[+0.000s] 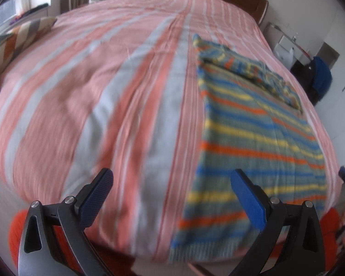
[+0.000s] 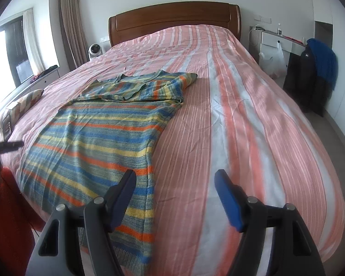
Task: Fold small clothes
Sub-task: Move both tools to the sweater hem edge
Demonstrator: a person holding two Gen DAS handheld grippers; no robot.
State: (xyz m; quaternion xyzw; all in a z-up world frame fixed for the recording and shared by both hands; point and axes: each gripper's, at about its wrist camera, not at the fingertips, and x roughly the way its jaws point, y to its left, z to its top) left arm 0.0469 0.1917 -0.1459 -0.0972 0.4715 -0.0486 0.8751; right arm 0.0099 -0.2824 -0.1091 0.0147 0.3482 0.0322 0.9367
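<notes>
A striped knit sweater (image 2: 99, 135) in blue, orange, yellow and grey lies flat on the bed, its sleeves folded in across the top. In the left wrist view the sweater (image 1: 253, 138) lies to the right. My left gripper (image 1: 171, 179) is open and empty above the bed's near edge, left of the sweater's hem. My right gripper (image 2: 175, 179) is open and empty, hovering over the sweater's right edge near the hem. The left gripper shows blurred at the left edge of the right wrist view (image 2: 2, 147).
The bed has a pink and white striped cover (image 2: 253, 115) and a wooden headboard (image 2: 172, 20). A striped pillow (image 1: 23, 36) lies at the far left. A small fan (image 2: 94, 50), a white desk (image 2: 278, 39) and a chair with dark clothes (image 2: 315, 73) stand around the bed.
</notes>
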